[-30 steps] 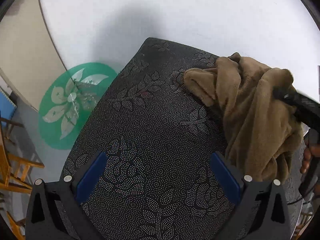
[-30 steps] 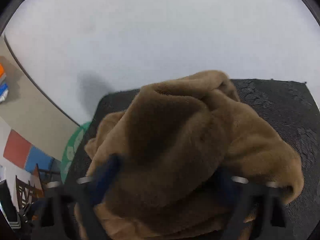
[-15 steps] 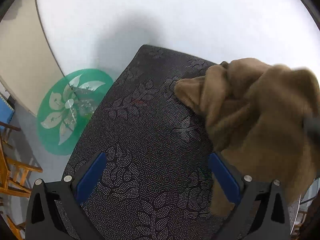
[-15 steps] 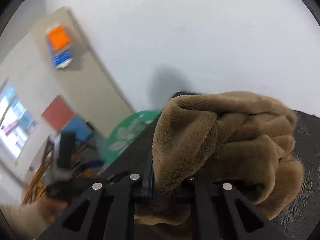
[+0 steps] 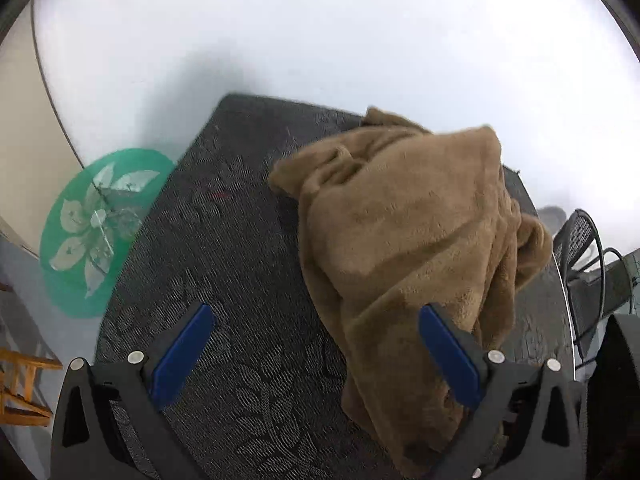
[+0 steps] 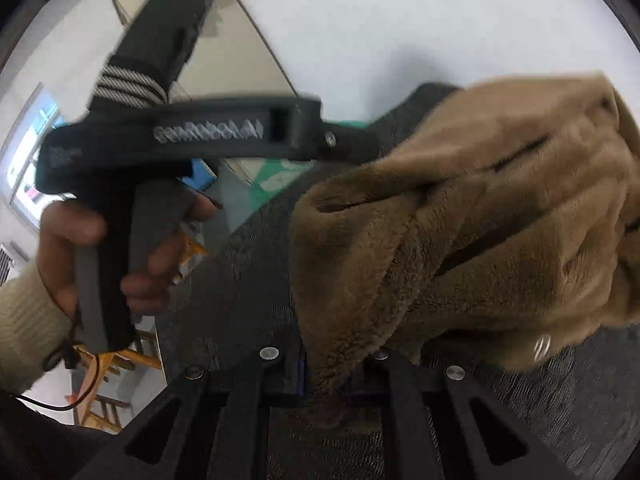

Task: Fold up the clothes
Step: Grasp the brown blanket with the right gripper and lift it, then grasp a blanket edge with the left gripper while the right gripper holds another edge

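Observation:
A brown fleece garment (image 5: 408, 232) lies bunched on a black flower-patterned mat (image 5: 224, 264). In the left wrist view my left gripper (image 5: 316, 356) stands open above the mat. The garment's lower folds hang against its right blue pad (image 5: 448, 360), while the left pad is bare. In the right wrist view my right gripper (image 6: 336, 364) is shut on a fold of the garment (image 6: 472, 220), which rises in a lifted heap in front of it. A hand (image 6: 76, 248) holds the left gripper's handle (image 6: 108, 264) at the left of that view.
The mat lies on a round white table (image 5: 320, 40). Beyond the table's left edge are a green disc with a white flower (image 5: 96, 232) and a wooden chair (image 5: 20, 392). A black mesh chair (image 5: 580, 248) stands at the right.
My right gripper went from open around the garment to shut on a fold, then swung left with it. The garment now sits closer to my open left gripper.

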